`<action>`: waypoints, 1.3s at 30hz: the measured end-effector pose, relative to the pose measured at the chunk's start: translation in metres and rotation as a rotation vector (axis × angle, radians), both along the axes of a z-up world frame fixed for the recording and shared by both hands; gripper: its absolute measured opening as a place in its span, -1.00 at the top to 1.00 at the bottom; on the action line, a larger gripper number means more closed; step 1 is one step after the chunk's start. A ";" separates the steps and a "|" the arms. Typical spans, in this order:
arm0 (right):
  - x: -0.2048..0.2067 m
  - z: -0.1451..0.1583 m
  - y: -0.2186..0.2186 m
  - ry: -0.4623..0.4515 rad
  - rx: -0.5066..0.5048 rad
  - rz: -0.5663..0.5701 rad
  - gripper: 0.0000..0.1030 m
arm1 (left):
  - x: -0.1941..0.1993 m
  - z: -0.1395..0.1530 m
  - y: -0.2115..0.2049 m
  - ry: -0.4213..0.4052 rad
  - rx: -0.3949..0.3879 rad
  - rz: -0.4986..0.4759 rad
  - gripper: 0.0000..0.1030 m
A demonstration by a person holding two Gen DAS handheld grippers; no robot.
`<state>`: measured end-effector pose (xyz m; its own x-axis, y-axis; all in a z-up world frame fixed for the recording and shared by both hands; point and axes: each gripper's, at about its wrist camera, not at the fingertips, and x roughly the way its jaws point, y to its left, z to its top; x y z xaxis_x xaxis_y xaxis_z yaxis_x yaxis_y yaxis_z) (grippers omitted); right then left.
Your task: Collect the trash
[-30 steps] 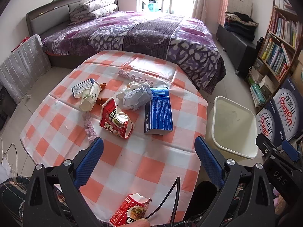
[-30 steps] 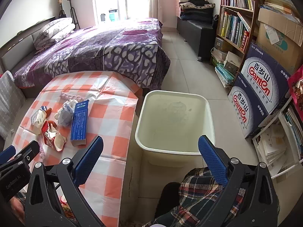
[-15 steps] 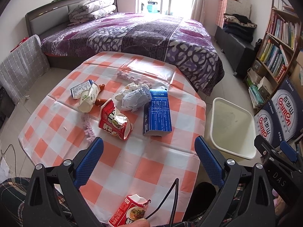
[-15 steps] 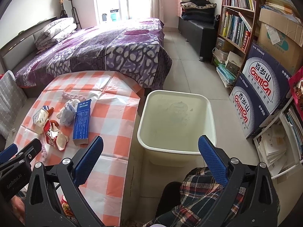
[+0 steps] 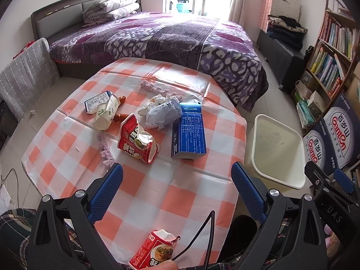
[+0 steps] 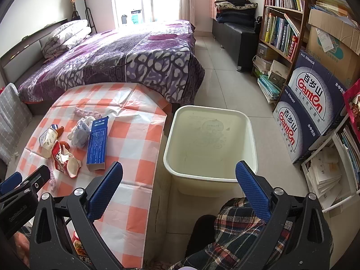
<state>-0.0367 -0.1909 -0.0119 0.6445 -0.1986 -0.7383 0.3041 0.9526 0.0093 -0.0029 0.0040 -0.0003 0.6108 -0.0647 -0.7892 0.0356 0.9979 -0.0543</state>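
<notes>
Trash lies on the orange-checked tablecloth [image 5: 171, 193]: a torn red noodle cup [image 5: 137, 142], a blue box [image 5: 189, 131], crumpled white paper [image 5: 160, 112], a paper cup [image 5: 105, 114], a small blue-white carton [image 5: 97, 101] and a second red cup [image 5: 153, 252] at the near edge. My left gripper [image 5: 177, 177] is open and empty above the near table. My right gripper [image 6: 178, 180] is open and empty, between the table and the cream bin [image 6: 211, 139]. The bin [image 5: 276, 150] stands on the floor right of the table.
A purple bed [image 5: 171, 38] lies beyond the table. Ganten water boxes [image 6: 312, 110] and bookshelves [image 6: 281, 20] line the right wall. Purple yarn strips [image 5: 105, 148] lie on the cloth. A black cable [image 5: 202, 231] hangs near the close edge.
Both views have shifted slightly; the grippers stay open and nothing on the table has moved.
</notes>
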 end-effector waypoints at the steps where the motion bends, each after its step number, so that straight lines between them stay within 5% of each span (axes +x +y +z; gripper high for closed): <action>1: 0.000 0.000 0.000 0.000 0.000 -0.001 -0.87 | 0.000 0.001 -0.001 -0.001 0.000 -0.001 -0.82; 39: 0.000 0.000 0.000 0.004 0.005 0.000 -0.87 | 0.000 -0.002 0.003 0.004 0.003 0.001 -0.82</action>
<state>-0.0366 -0.1913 -0.0124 0.6417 -0.1950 -0.7417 0.3041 0.9526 0.0126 -0.0031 0.0065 -0.0028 0.6076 -0.0619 -0.7918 0.0343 0.9981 -0.0517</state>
